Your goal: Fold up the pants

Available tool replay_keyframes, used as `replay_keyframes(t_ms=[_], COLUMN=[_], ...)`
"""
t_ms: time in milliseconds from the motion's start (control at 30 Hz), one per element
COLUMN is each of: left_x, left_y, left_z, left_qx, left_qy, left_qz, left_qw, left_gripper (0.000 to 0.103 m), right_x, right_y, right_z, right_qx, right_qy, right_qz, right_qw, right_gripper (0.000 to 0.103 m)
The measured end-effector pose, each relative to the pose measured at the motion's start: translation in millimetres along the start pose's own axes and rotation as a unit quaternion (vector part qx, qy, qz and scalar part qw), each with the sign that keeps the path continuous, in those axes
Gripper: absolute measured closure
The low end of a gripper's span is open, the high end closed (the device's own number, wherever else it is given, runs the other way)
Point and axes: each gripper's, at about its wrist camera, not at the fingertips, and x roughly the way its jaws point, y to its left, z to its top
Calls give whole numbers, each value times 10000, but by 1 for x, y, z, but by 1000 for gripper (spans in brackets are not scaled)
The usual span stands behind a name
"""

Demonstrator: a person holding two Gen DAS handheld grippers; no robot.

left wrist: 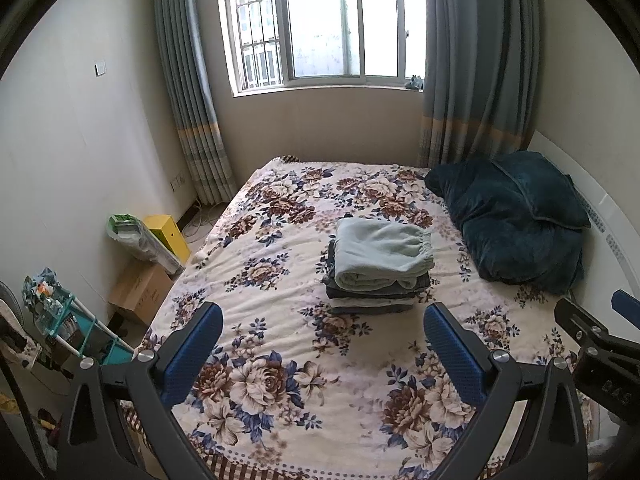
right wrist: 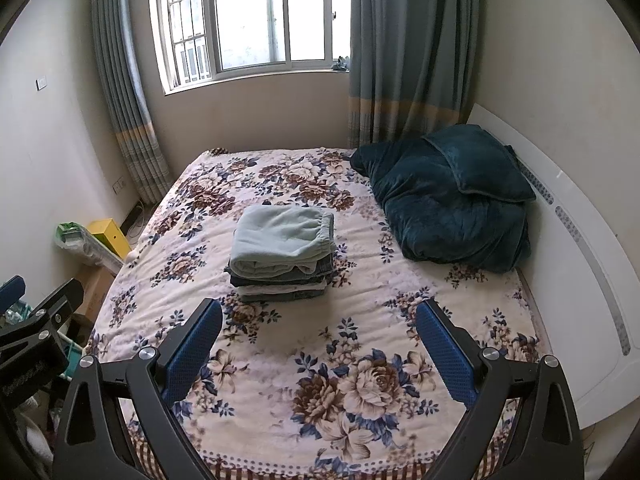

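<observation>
A big bed with a flowery cream blanket (left wrist: 280, 360) fills the room. At its far right lies a dark teal fluffy quilt (left wrist: 516, 216). In the middle of the bed sits a neat pile of folded clothes (left wrist: 376, 288), and the soft pale green pants (left wrist: 380, 252) lie folded on top. The folding looks done, with nothing loose left. The left gripper (left wrist: 323, 334) and the right gripper (right wrist: 319, 330) hang near the pile, jaws wide apart, holding nothing.
</observation>
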Motion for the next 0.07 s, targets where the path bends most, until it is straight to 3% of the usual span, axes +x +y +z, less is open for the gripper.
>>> replay_keyframes(t_ms=[67], left_x=[-1], left_y=[-1], left_z=[2], left_qx=[4], left_qy=[-16], left_qz=[-10], left_qw=[10000], left_gripper=[0], right_x=[0], right_y=[0], right_z=[0], right_qx=[0], right_qy=[-4], right_qz=[-6], right_qw=[10000], right_gripper=[4])
